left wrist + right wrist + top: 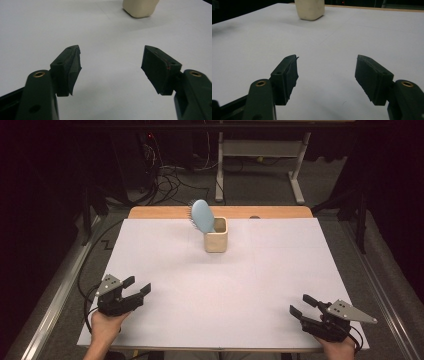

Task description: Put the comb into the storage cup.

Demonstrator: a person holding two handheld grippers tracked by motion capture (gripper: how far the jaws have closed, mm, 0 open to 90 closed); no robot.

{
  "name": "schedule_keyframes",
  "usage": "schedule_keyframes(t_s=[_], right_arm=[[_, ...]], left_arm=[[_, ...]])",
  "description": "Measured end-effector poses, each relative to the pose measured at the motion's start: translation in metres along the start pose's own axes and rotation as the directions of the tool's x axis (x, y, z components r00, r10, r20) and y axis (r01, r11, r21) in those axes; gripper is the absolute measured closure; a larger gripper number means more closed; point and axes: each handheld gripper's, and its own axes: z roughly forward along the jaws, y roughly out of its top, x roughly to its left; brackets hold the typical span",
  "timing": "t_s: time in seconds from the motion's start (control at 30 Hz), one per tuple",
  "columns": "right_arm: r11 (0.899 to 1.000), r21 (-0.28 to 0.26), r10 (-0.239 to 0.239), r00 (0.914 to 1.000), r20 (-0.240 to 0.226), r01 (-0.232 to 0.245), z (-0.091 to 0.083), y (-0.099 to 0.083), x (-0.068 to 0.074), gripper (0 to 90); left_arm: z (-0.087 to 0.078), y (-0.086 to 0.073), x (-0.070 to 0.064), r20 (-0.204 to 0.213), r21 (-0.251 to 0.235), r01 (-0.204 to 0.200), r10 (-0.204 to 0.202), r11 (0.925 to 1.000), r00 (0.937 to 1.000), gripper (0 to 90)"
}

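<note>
High view: hairbrush [202,215] looks light and stiff in the cup [216,241]; I'd grab its head, both jaws spread, empty.

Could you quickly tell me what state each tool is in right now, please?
Left tool: open, holding nothing, above the white table.
Right tool: open, holding nothing, above the same table.
</note>
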Motion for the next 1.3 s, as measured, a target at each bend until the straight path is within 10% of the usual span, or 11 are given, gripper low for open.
schedule_keyframes(t_s=[1.3], right_arm=[[1.0,-0.001,-0.001,1.0,0.001,0.001,0.0,0.0,0.0,35.3]], left_arm=[[0.005,-0.017,0.0,-0.008,0.013,0.025,-0.025,0.9996,0.9997,32.3]])
